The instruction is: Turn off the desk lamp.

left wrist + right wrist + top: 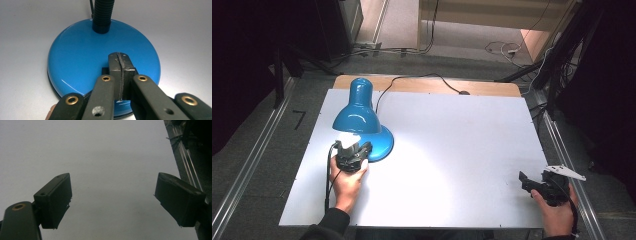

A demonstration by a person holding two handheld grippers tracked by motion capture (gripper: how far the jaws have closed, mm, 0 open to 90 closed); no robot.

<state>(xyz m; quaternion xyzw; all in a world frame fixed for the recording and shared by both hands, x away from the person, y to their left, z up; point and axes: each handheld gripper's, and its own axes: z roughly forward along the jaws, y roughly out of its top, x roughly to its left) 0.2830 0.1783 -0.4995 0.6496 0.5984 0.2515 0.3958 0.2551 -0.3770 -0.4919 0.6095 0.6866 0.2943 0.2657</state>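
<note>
A blue desk lamp stands at the left of the white table (452, 150), its shade (357, 117) tipped toward me and casting bright light on the board below it. My left gripper (353, 150) is shut with nothing between its pads. Its tips (121, 60) rest down on the near part of the round blue base (80, 55), where a small dark piece shows beside them. The black gooseneck (102, 15) rises from the base's far side. My right gripper (524, 179) is held low near the table's front right corner, open (112, 182) with bare table between the jaws.
The lamp's black cord (412, 80) runs from the base over the table's back edge. Metal rails (562, 145) line the floor on both sides of the table. Cables and dark stands lie beyond the back right corner.
</note>
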